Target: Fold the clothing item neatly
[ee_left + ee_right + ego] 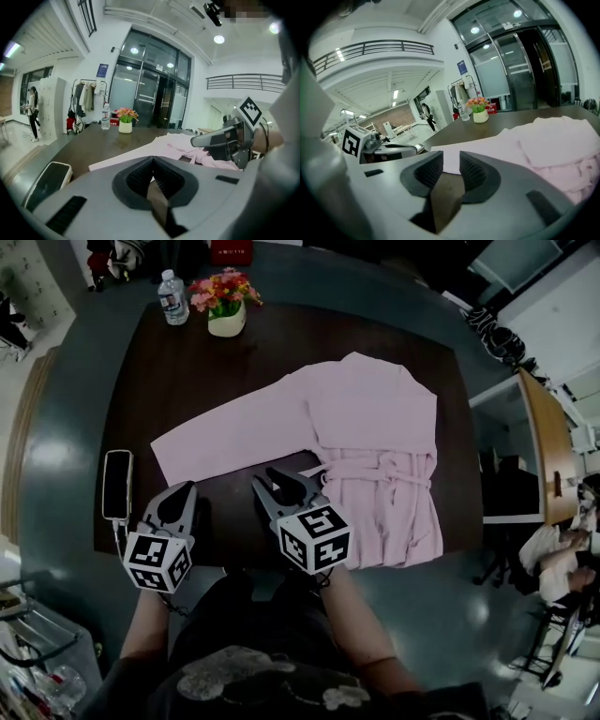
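Note:
A pink robe (375, 427) lies flat on the dark table (187, 362), its body at the right with a tied belt and one sleeve (234, 442) stretched out to the left. Both grippers hover over the table's near edge, just short of the sleeve. My left gripper (181, 493) is shut with nothing in it; its jaws meet in the left gripper view (151, 160). My right gripper (279, 486) is open, with a narrow empty gap between its pads (451, 161), and sits near the robe's lower left corner. The robe (553, 140) fills the right of the right gripper view.
A phone (116, 484) on a cable lies at the table's left edge beside my left gripper. A water bottle (172, 298) and a pot of flowers (226, 307) stand at the far side. A wooden desk (544, 446) and a seated person (562, 540) are to the right.

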`<state>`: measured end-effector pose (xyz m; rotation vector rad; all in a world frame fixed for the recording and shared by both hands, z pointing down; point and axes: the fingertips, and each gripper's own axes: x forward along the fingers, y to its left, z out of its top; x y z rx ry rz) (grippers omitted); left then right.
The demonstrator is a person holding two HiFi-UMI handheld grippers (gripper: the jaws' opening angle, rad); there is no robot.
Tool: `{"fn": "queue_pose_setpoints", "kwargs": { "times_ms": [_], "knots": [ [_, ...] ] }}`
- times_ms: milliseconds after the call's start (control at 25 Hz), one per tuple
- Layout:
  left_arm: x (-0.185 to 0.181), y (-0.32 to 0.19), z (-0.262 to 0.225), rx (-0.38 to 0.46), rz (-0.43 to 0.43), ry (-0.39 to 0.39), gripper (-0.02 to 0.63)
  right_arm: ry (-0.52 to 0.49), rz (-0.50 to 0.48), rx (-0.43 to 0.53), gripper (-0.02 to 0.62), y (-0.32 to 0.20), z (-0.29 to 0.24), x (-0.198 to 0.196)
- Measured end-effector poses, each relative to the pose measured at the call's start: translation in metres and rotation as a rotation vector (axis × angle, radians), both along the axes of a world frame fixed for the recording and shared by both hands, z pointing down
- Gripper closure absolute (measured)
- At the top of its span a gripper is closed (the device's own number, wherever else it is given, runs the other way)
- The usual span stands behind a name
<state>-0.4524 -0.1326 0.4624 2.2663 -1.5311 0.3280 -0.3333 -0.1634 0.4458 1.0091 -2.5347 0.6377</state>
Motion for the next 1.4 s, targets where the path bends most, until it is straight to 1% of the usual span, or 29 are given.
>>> {"fn": "queue_pose_setpoints", "kwargs": {
  "times_ms": [120,240,320,480,600,680,760,880,1040,1120,1200,1280,1400],
  "knots": [
    [-0.031,0.008,0.013,-0.02,-0.037,0.01,0.597,0.062,-0.068,0.014,0.497,0.01,0.022,-0.049],
    [-0.056,0.013,0.022,-0.035,-0.057,-0.016,0.597,0.118,-0.149,0.018,0.497,0.02,0.044,-0.098],
    [-0.071,0.015,0.025,-0.048,-0.076,-0.015,0.597,0.163,-0.216,0.014,0.497,0.027,0.059,-0.128],
    [-0.096,0.019,0.03,-0.063,-0.118,0.003,0.597,0.255,-0.31,0.01,0.497,0.037,0.09,-0.172],
    [-0.109,0.022,0.03,-0.063,-0.137,0.011,0.597,0.327,-0.369,0.008,0.497,0.041,0.109,-0.194],
    [-0.116,0.024,0.031,-0.066,-0.145,0.019,0.597,0.387,-0.385,0.021,0.497,0.039,0.119,-0.203],
    [-0.12,0.027,0.032,-0.069,-0.148,0.027,0.597,0.441,-0.381,0.023,0.497,0.035,0.129,-0.207],
    [-0.123,0.033,0.034,-0.074,-0.149,0.034,0.597,0.466,-0.368,0.007,0.497,0.032,0.136,-0.208],
    [-0.13,0.038,0.036,-0.08,-0.164,0.05,0.597,0.427,-0.359,-0.021,0.504,0.03,0.137,-0.209],
    [-0.131,0.039,0.037,-0.086,-0.167,0.056,0.597,0.396,-0.347,-0.052,0.555,0.027,0.137,-0.208],
    [-0.129,0.038,0.037,-0.084,-0.163,0.055,0.597,0.383,-0.344,-0.07,0.572,0.024,0.134,-0.207],
    [-0.127,0.036,0.034,-0.076,-0.156,0.051,0.597,0.378,-0.346,-0.054,0.575,0.021,0.129,-0.205],
    [-0.123,0.03,0.031,-0.07,-0.153,0.045,0.597,0.326,-0.319,-0.021,0.575,0.015,0.108,-0.197]
  ]
}}
